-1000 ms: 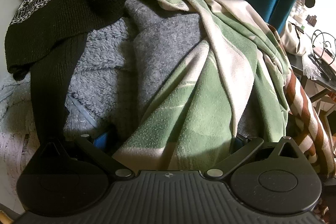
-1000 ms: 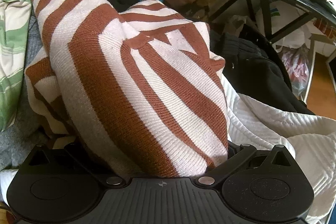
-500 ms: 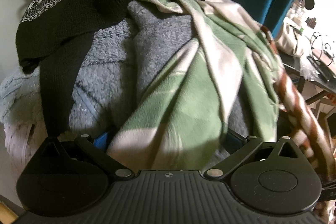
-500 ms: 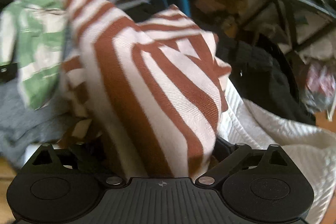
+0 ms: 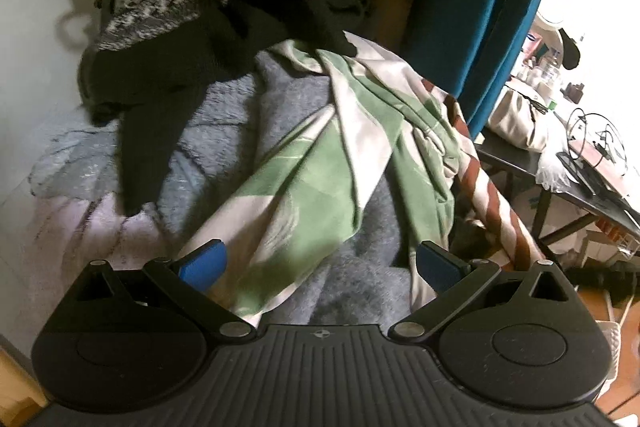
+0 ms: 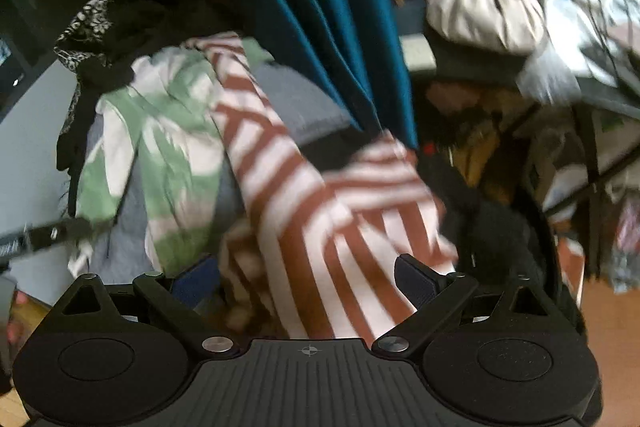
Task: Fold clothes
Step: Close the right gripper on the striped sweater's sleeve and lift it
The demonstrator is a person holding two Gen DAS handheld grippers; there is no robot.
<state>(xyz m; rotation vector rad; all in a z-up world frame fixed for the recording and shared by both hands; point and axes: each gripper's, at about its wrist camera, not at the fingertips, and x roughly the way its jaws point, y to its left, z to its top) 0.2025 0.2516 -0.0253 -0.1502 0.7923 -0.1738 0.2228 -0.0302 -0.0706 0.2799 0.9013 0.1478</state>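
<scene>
Clothes lie heaped in front of us, and two garments from the heap run toward our grippers. We see the green and cream garment (image 5: 320, 179) draped over a grey fleece blanket (image 5: 224, 131), its near hem lying between the blue pads of our left gripper (image 5: 320, 263). Those fingers are spread wide and the pads do not press the cloth, so the left gripper is released with fabric lying loosely in its gap. From the right wrist, the brown and white striped sweater (image 6: 352, 227) runs from the far top of the heap down into the span of our right gripper (image 6: 308, 279). Its fingers also stand wide apart, pads clear of each other, with the striped knit between them; the view is blurred, and we cannot tell whether either pad touches the cloth.

In the left view the striped sweater sits just to the right of the green garment, at the edge of the heap. Farther back, a black knit sweater (image 5: 168, 83) with a patterned black and white band lies across the far left of the blanket. A teal curtain (image 5: 480, 7) hangs behind the heap on the right. Beyond it, at far right, stands a dark table (image 5: 560, 179) carrying a beige bag (image 5: 516, 119), cables and small clutter.
</scene>
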